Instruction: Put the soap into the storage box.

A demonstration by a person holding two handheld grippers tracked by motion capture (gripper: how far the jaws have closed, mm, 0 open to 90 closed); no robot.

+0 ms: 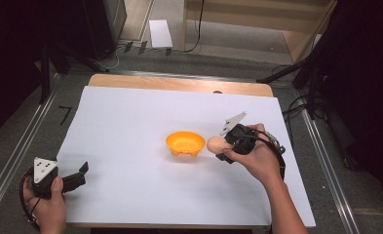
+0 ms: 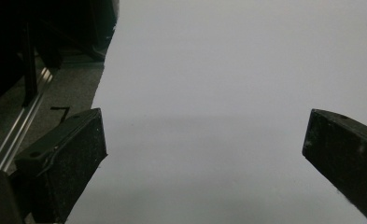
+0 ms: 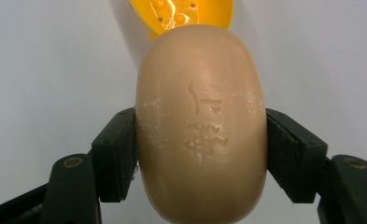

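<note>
A beige oval bar of soap (image 3: 201,126) with stamped marks sits clamped between the jaws of my right gripper (image 3: 201,154), which is shut on its two sides. In the high view the soap (image 1: 216,144) hangs just right of an orange bowl-shaped soap dish (image 1: 185,143) in the middle of the white sheet, with the right gripper (image 1: 226,145) behind it. The dish's rim (image 3: 181,14) peeks out above the soap. My left gripper (image 1: 81,174) rests at the sheet's near-left corner; its jaws (image 2: 204,154) stand wide apart with bare paper between them.
A white sheet (image 1: 130,126) covers a wooden table (image 1: 179,84). Metal rails (image 1: 13,151) run along both sides of the table. Dark stands and cables (image 1: 296,73) sit beyond the far corners, and a small white box (image 1: 160,34) lies on the floor behind.
</note>
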